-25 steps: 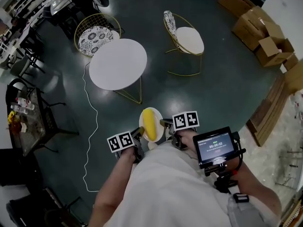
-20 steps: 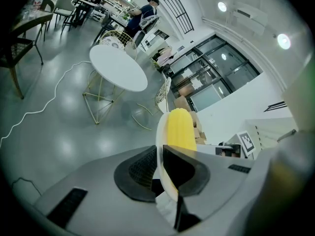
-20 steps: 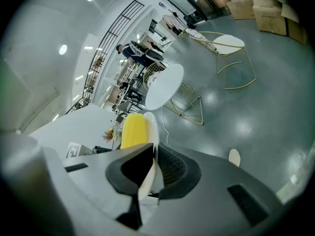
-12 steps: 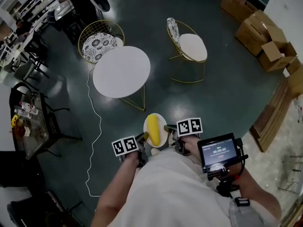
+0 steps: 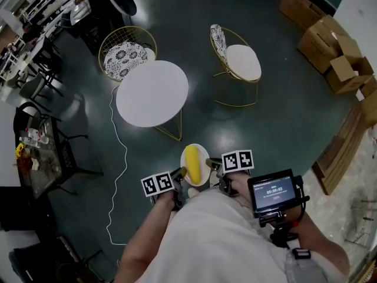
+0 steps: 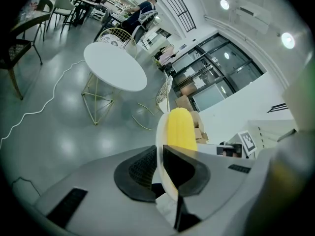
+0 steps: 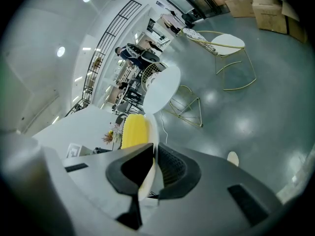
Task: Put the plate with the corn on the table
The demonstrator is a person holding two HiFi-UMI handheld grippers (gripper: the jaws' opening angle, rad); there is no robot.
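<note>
You are carrying the plate point(image 5: 205, 168) between both grippers. The left gripper point(image 6: 161, 168) is pinching one rim and the right gripper point(image 7: 152, 166) the opposite rim, each with its jaws narrowed onto the thin edge. The corn point(image 5: 192, 160) is lying along the plate's middle. The plate is hanging in the air close to your body, well apart from the round white bench point(image 5: 152, 93) ahead. Over the last second that bench has been drawing nearer in the head view, so you are closing on it. The set-down is probably still some steps off.
</note>
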